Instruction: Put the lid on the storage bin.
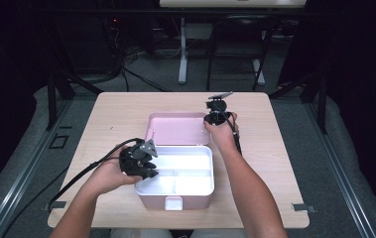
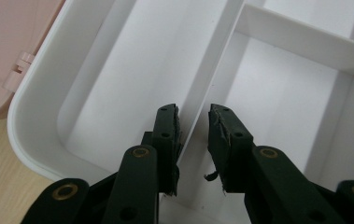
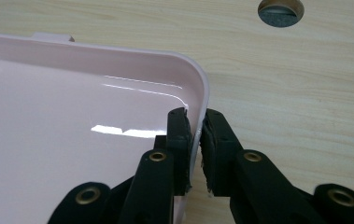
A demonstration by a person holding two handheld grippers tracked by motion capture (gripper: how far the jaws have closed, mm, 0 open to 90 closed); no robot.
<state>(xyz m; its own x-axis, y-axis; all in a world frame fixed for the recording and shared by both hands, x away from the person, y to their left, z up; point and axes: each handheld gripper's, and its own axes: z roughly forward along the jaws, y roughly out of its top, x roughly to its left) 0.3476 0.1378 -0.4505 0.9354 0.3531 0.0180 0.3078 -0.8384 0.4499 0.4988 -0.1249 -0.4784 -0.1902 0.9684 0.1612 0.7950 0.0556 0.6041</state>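
A pink box [image 1: 175, 199] with a white divided tray [image 1: 195, 150] stands open at the table's middle, its pink lid [image 1: 178, 128] lying back flat behind it. My left gripper [image 1: 147, 170] reaches into the tray's left end. There its jaws straddle a white divider wall [image 2: 214, 58] and my left gripper [image 2: 193, 111] is shut on it. My right gripper [image 1: 213, 120] sits at the lid's right edge. The right gripper view has my right gripper [image 3: 195, 113] shut on the lid's rim [image 3: 201, 86] near a rounded corner, one pad inside the lid [image 3: 72, 121], one outside.
The light wooden table [image 1: 275, 163] has bare room to the left and right of the box. A round hole [image 3: 281, 7] in the tabletop lies beyond the lid. The box's white latch [image 1: 174, 203] faces the front edge. Cables trail off to the left.
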